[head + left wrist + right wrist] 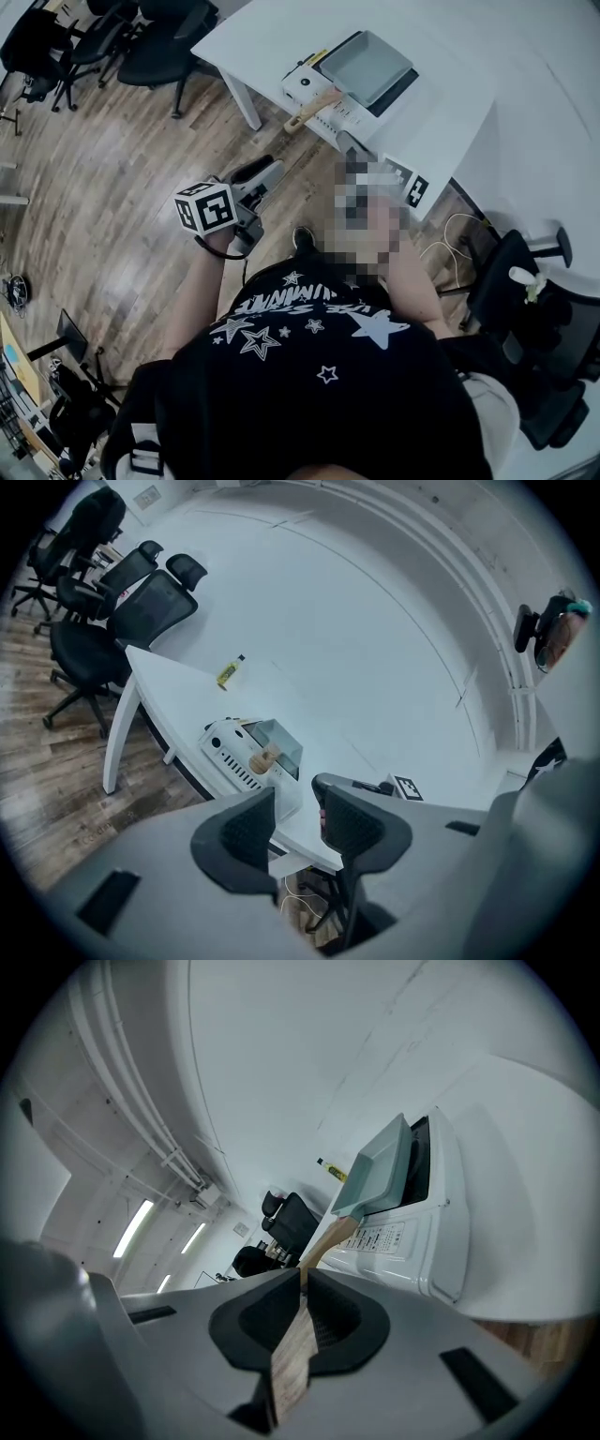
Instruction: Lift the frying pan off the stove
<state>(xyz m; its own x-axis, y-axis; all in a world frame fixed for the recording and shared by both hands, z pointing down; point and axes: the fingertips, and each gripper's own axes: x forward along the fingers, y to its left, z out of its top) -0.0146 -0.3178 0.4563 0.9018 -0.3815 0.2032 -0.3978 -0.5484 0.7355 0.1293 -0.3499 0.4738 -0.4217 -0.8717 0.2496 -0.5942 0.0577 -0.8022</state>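
The pan [367, 62] is pale grey-green with a light wooden handle [312, 110] — the stove [298, 92] and worktop [469, 75] are white. The floor [112, 187] is brown wood plank — the shirt [309, 375] black with white stars.

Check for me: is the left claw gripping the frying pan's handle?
No, the left claw stands open with nothing between its jaws, and the frying pan sits apart from it on the stove.
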